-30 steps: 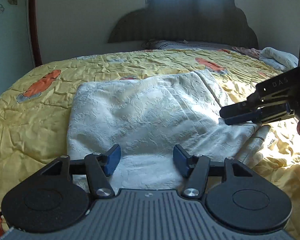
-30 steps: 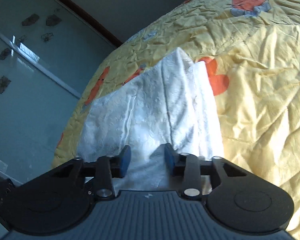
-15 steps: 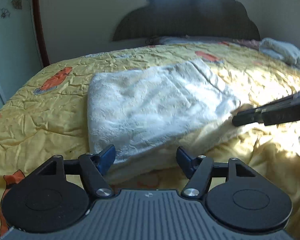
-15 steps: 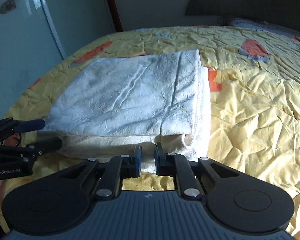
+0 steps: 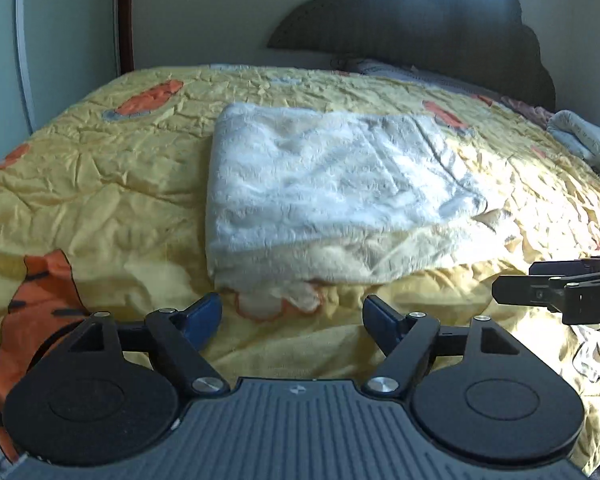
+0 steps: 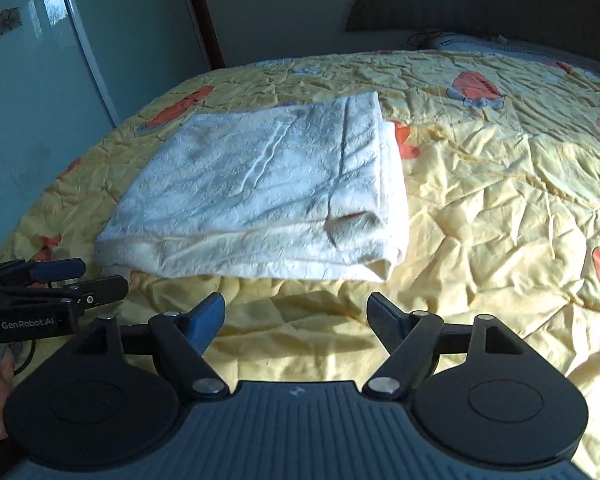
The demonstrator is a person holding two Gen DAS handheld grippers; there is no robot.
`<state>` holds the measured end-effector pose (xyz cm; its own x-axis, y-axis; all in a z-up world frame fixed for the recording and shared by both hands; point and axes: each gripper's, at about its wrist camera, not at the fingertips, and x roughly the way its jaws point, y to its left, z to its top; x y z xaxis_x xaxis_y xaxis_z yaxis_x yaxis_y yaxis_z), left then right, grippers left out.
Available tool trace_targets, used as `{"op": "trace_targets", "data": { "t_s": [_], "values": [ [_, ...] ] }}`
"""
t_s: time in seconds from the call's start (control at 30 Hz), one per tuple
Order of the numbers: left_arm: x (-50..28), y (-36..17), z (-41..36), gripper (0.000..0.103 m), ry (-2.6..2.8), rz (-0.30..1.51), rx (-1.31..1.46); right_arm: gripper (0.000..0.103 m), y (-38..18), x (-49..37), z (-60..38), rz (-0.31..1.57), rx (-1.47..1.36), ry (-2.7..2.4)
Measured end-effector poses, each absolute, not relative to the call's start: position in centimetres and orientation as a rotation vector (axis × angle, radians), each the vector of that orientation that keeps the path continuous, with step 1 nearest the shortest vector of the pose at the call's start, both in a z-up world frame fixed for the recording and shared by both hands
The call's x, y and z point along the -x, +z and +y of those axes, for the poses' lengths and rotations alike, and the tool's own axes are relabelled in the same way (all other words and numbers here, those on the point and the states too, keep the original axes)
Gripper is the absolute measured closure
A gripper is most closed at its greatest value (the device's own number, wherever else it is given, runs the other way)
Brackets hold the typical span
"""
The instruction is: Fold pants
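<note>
The white textured pants lie folded into a flat rectangle on the yellow bedspread; they also show in the right wrist view. My left gripper is open and empty, just short of the fold's near edge. My right gripper is open and empty, also short of the near edge. The right gripper shows from the side at the right of the left wrist view. The left gripper shows at the left of the right wrist view.
A dark headboard and pillows are at the far end of the bed. Another folded light cloth lies at the far right. A glass wardrobe door stands left of the bed.
Both grippers have pulled back from the folded pants toward the bed's near edge. The right gripper has opened from nearly shut. The pants stay folded on the bed.
</note>
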<state>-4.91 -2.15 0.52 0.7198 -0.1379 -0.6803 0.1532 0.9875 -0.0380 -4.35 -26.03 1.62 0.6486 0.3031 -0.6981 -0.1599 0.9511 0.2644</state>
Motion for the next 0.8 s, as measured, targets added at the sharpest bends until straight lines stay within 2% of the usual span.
{"op": "trace_targets", "data": {
  "t_s": [0.03,0.13,0.17,0.23,0.8],
  "values": [
    [4.6,0.1,-2.3,0.019,-0.154,0.768,-0.020,0.025,1.1,4.1,-25.6,0.841,-0.188,0.235],
    [4.3,-0.9,-3.0,0.002,-0.106,0.749,-0.082,0.011,0.2,4.7,-23.2,0.795,-0.080,0.176],
    [4.2,-1.0,-2.8,0.000,-0.100,0.746,-0.079,0.007,-0.1,4.9,-22.5,0.786,-0.031,0.168],
    [4.1,-1.1,-2.4,0.000,-0.083,0.739,-0.062,0.000,-0.4,5.3,-21.9,0.754,-0.002,0.132],
    [2.7,-1.4,-1.8,0.000,-0.036,0.708,-0.048,0.000,-1.0,5.0,-22.8,0.706,-0.080,0.035]
  ]
}}
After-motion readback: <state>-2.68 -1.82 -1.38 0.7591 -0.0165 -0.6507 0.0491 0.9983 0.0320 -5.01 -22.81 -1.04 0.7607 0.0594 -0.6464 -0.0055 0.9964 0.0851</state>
